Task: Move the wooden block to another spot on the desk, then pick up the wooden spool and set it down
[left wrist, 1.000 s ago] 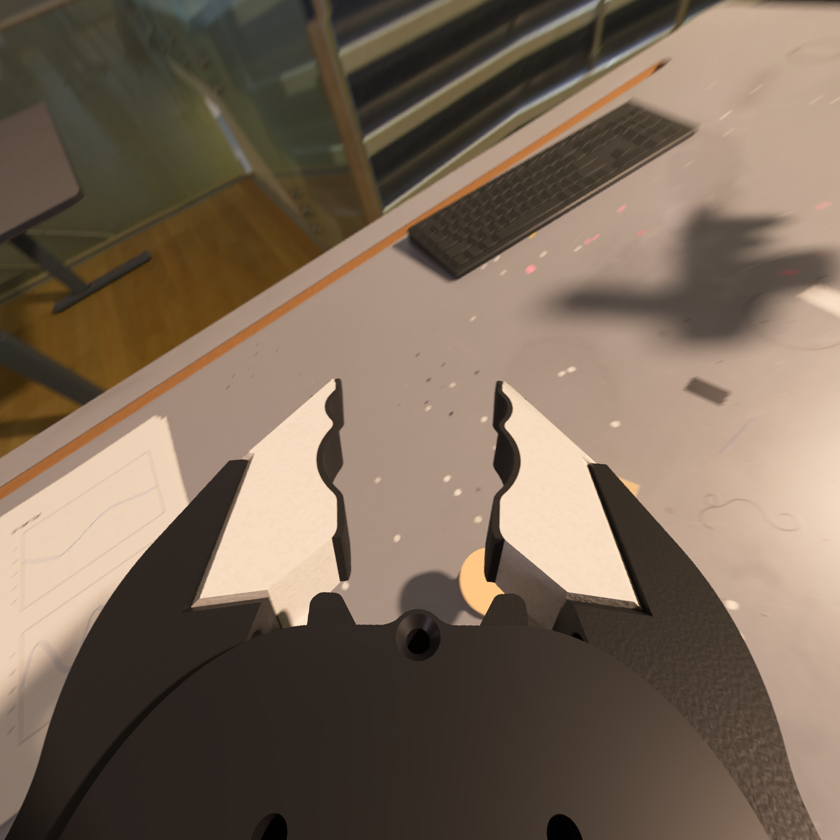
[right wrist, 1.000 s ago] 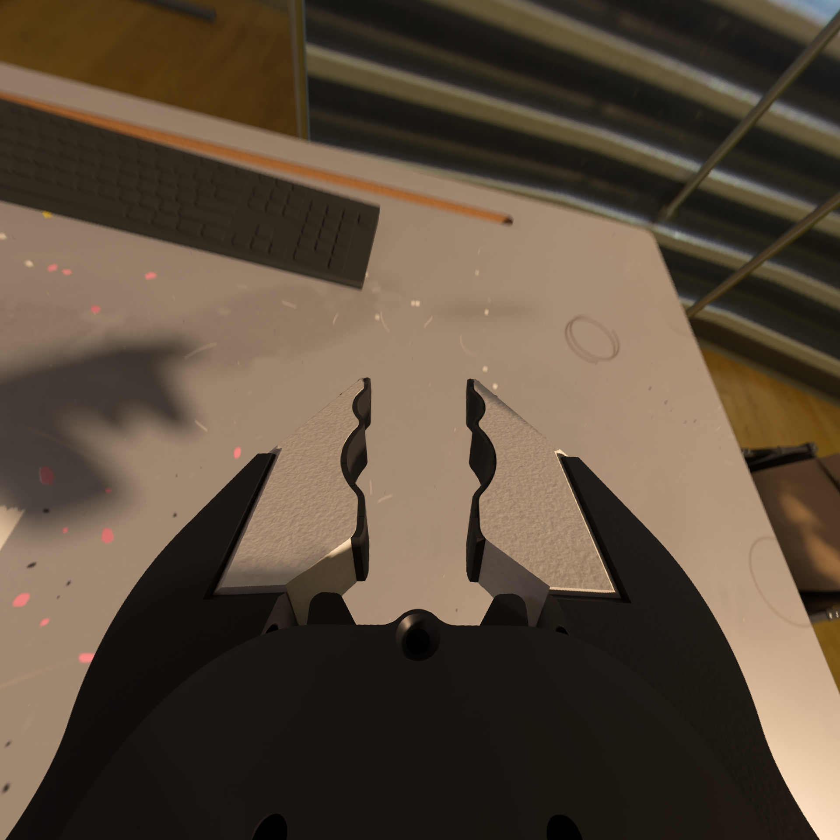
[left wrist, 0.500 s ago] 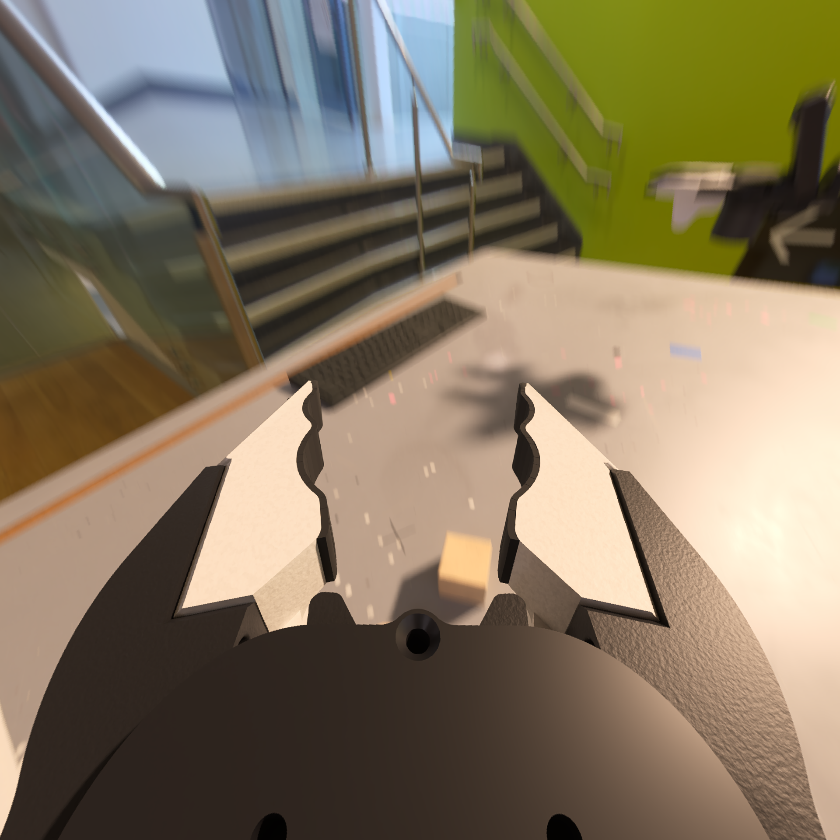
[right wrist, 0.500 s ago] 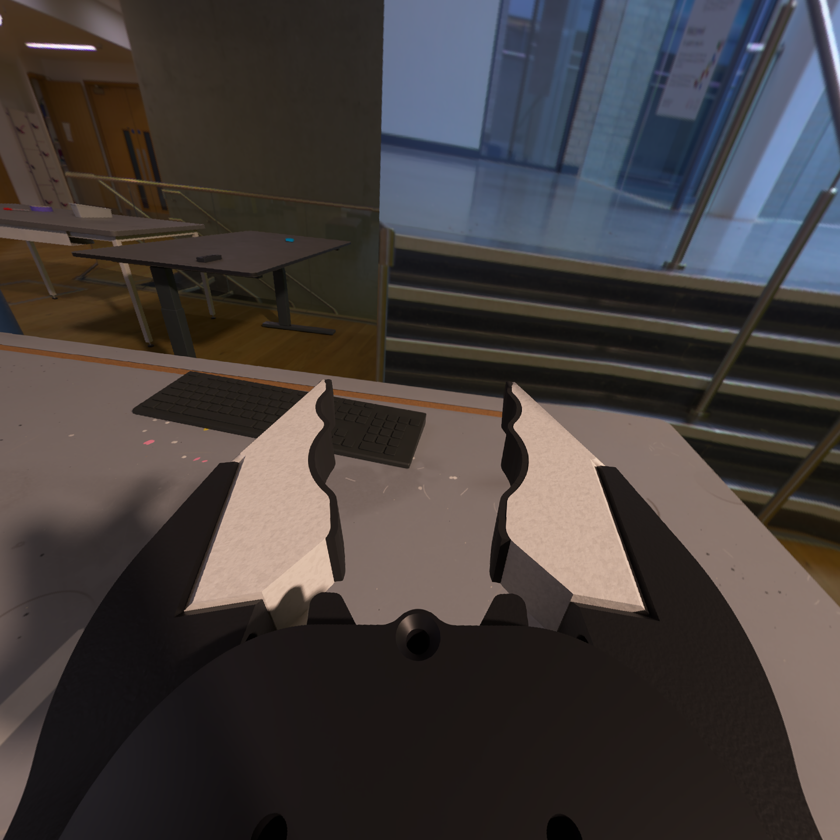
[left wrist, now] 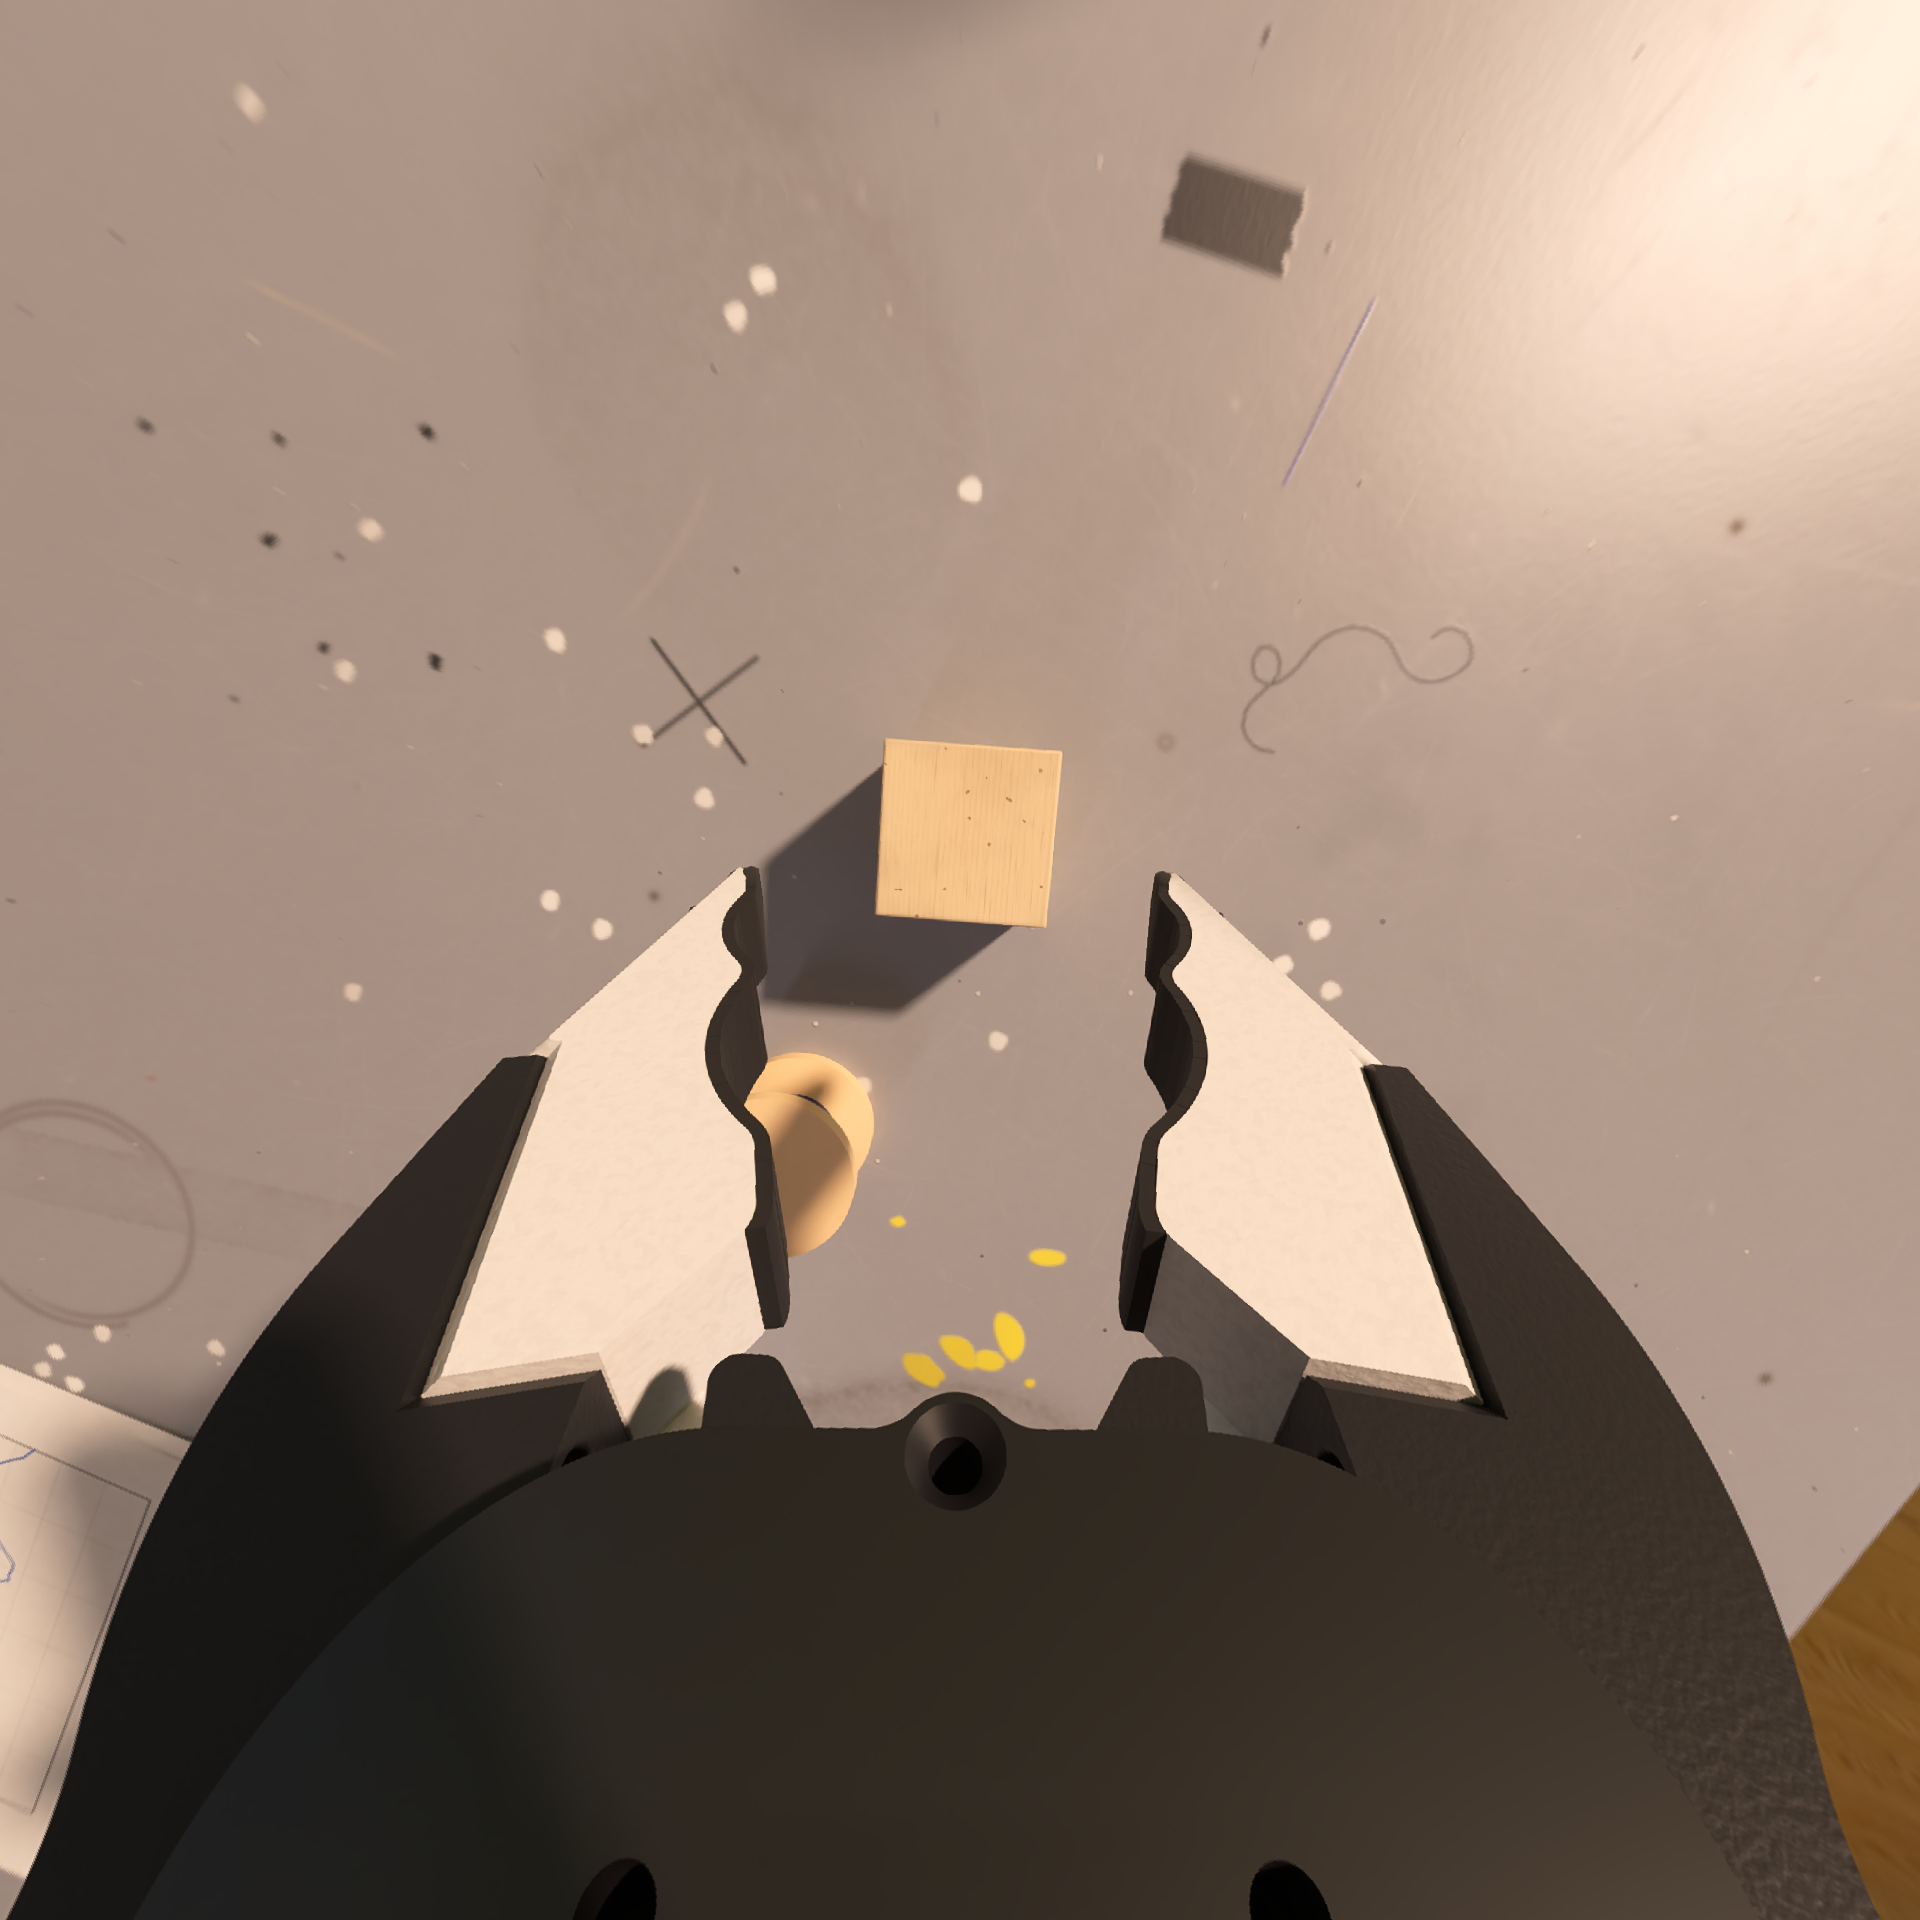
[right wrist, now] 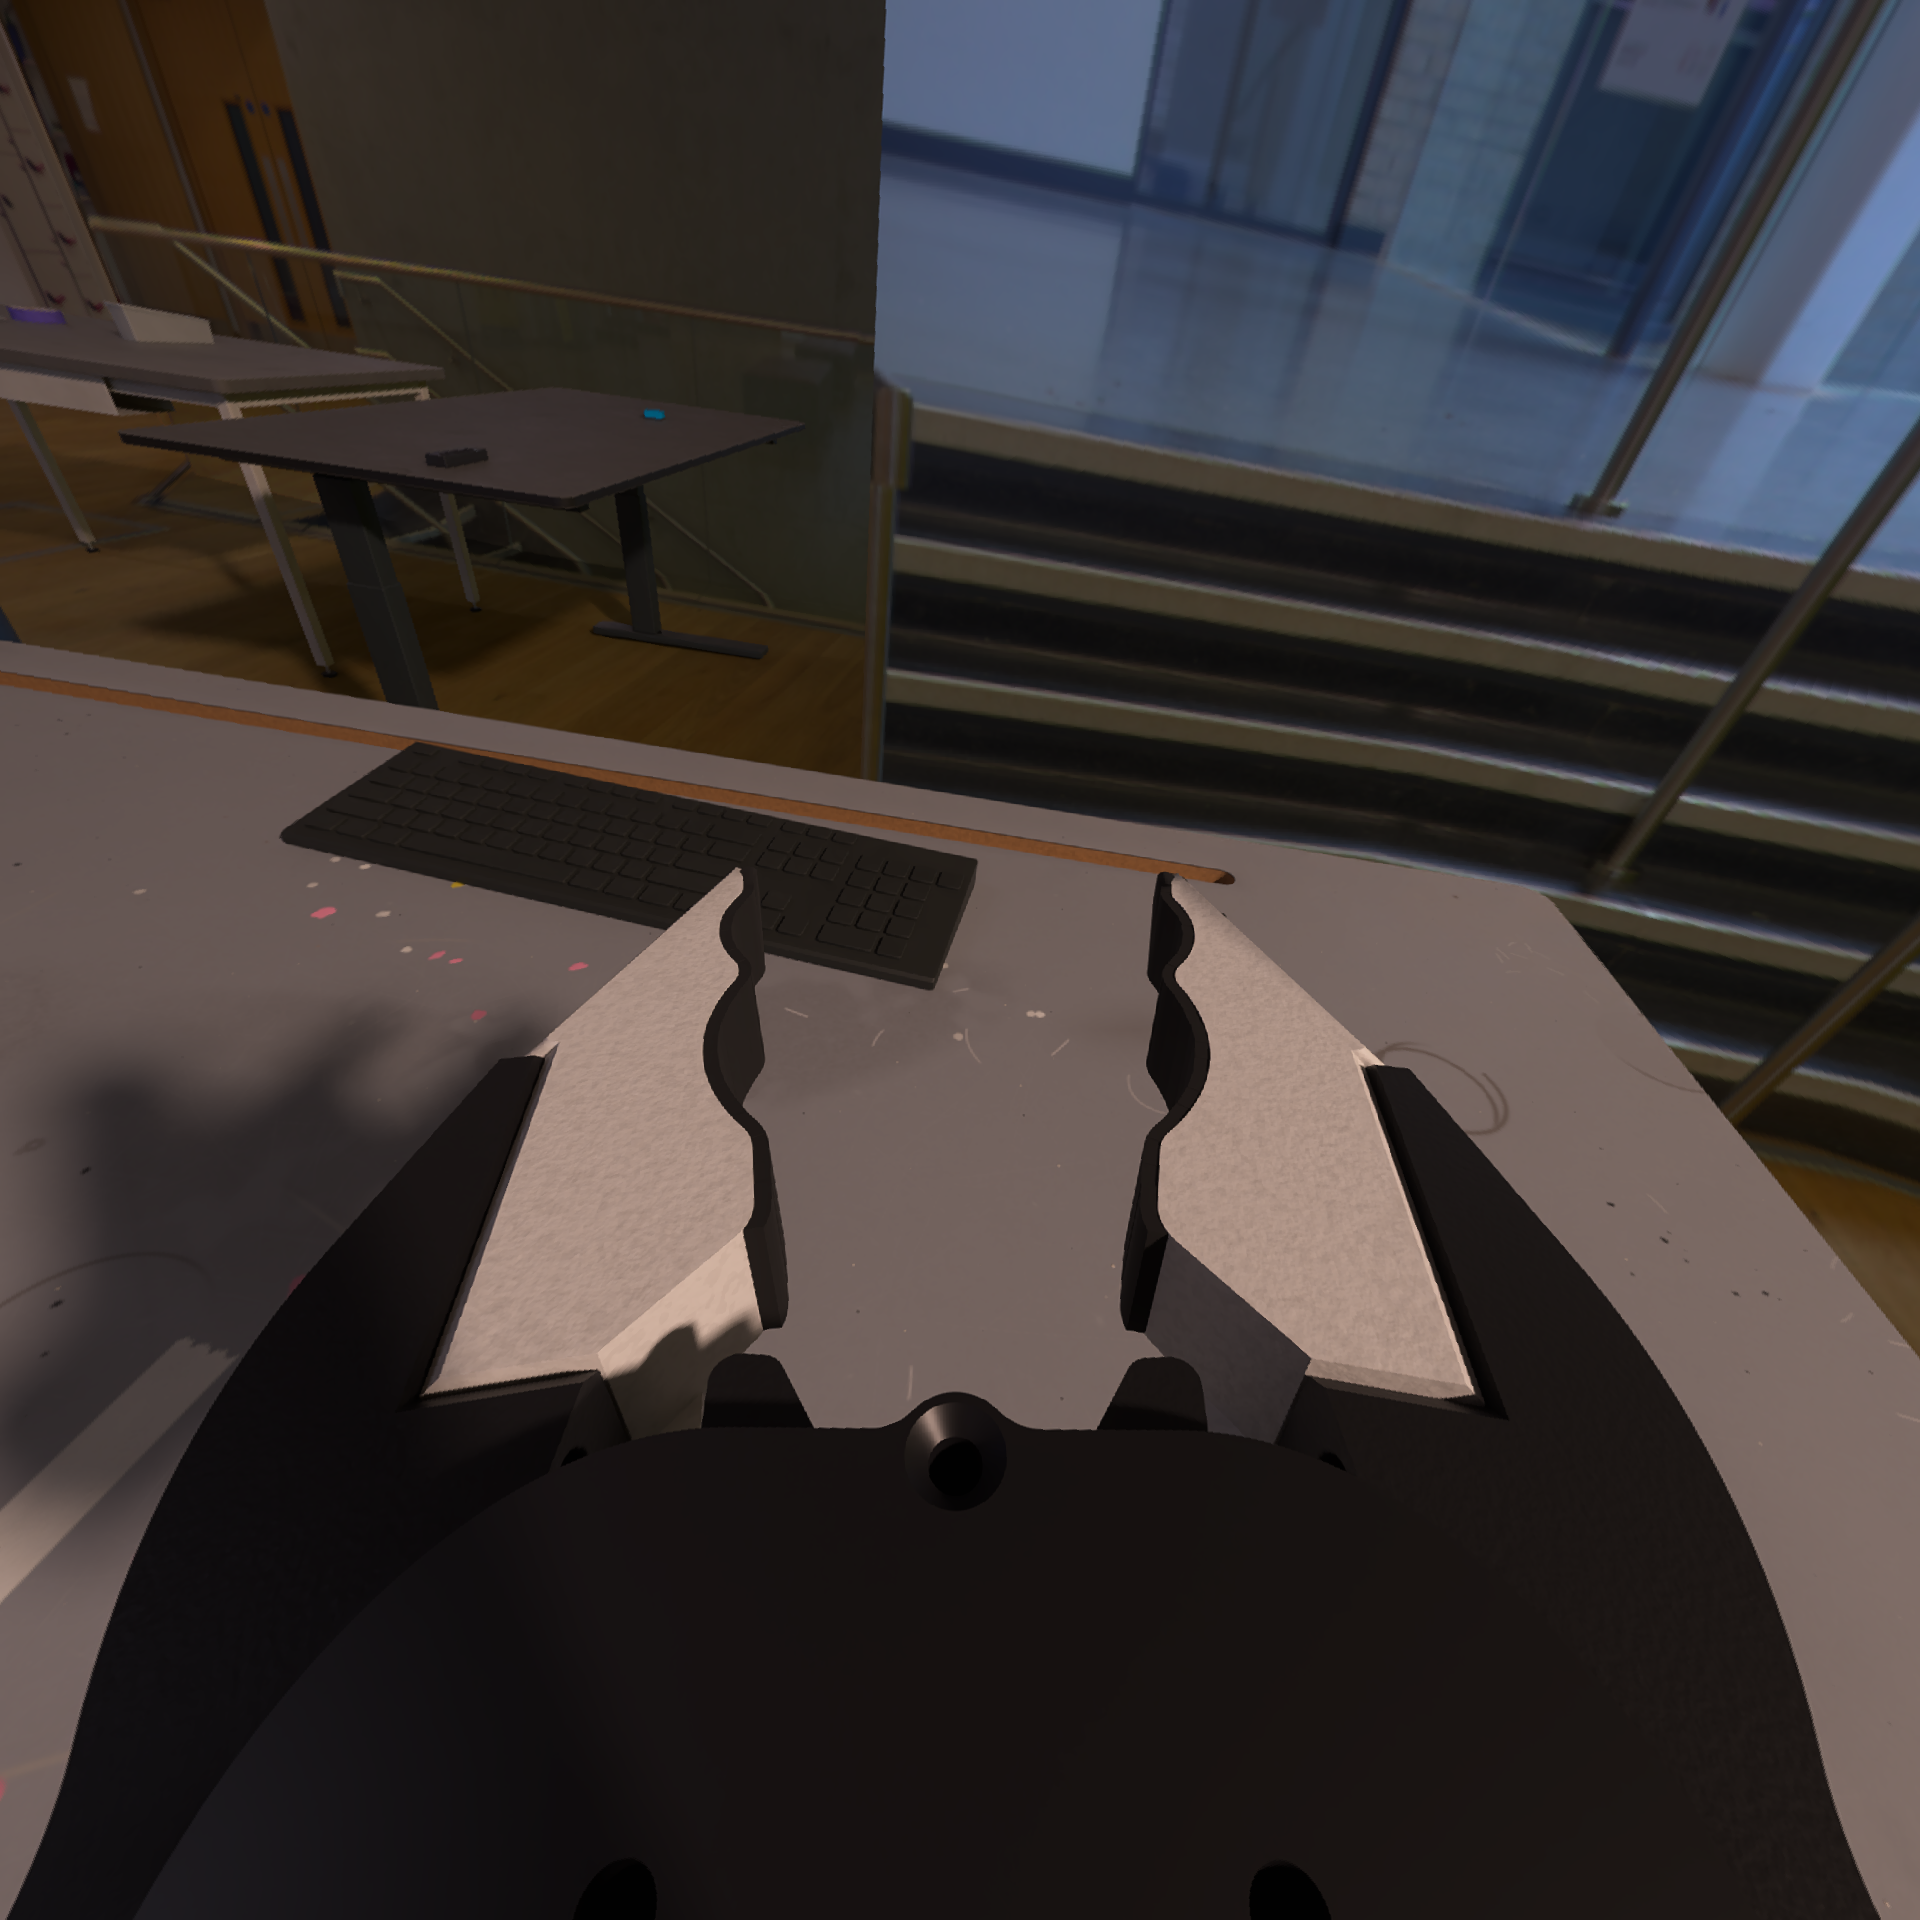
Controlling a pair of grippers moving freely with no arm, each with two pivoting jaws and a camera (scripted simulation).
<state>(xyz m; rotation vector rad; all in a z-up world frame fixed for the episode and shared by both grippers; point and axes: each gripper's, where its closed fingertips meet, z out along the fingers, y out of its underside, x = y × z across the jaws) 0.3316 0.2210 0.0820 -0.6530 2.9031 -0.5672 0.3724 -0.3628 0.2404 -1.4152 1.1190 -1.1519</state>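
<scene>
In the left wrist view a pale wooden block [left wrist: 968, 831] stands on the grey desk [left wrist: 1455, 935], seen from above, just ahead of my fingertips. My left gripper [left wrist: 954, 883] is open and empty above it, jaws wide. The wooden spool [left wrist: 816, 1153] lies on the desk nearer to me, partly hidden behind my left finger [left wrist: 634, 1132]. My right gripper [right wrist: 951, 888] is open and empty above another part of the desk [right wrist: 1558, 1195]. Neither the block nor the spool shows in the right wrist view.
A white paper sheet [left wrist: 62, 1621] lies at the lower left, and the desk edge with wooden floor [left wrist: 1860, 1714] at the lower right. A dark patch [left wrist: 1231, 213] marks the desk farther off. A black keyboard [right wrist: 623, 852] lies near the desk's far edge, with stairs [right wrist: 1351, 675] beyond.
My left gripper has tipped down to look straight at the desk, and the block now lies just ahead of its fingertips. Both grippers' jaws have opened wider. The right view rose to level.
</scene>
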